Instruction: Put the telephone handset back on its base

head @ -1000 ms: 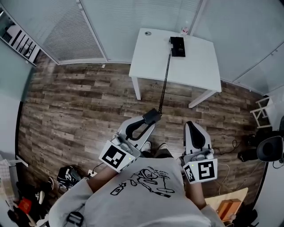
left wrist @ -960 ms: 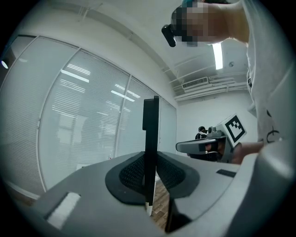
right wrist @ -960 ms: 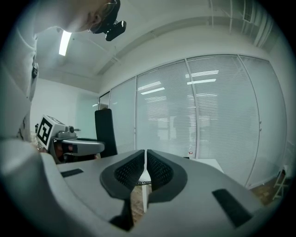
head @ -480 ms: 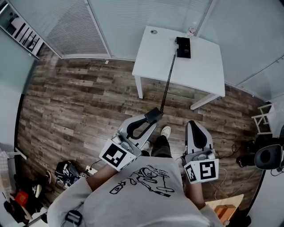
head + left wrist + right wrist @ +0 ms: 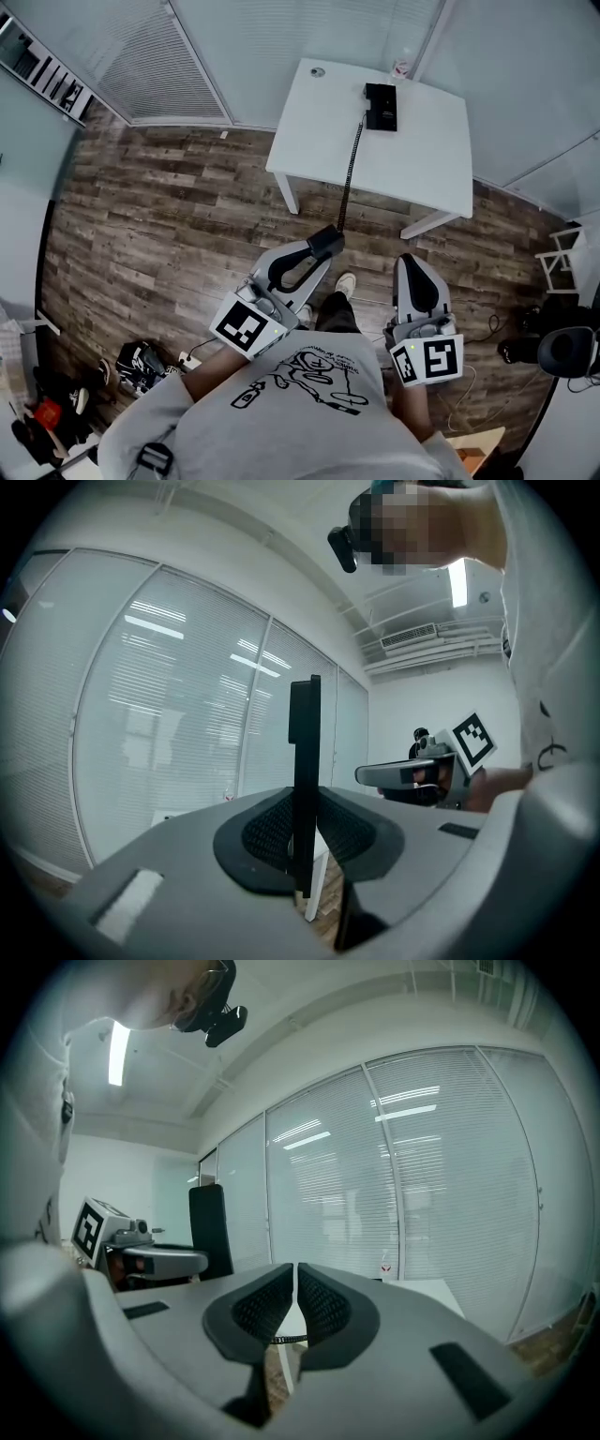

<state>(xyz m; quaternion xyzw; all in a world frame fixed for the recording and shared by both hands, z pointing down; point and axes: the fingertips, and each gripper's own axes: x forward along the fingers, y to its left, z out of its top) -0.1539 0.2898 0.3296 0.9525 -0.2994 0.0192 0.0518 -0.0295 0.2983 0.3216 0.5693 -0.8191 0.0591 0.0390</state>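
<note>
Head view: my left gripper (image 5: 319, 246) is clamped on the handset (image 5: 324, 242), which hangs over the wooden floor (image 5: 169, 234), well apart from the base (image 5: 380, 105) on the white table (image 5: 309, 141). The coiled cord (image 5: 351, 178) stretches between them. I judge this to be the carry step; next I need to close on the table and line the handset up with the base. Left gripper view: the handset stands edge-on in the grip, its long axis upright and its free end pointing up past the jaws. Right gripper view: my right gripper (image 5: 294, 1302) has its jaws nearly together with nothing between them, idle beside the left
</note>
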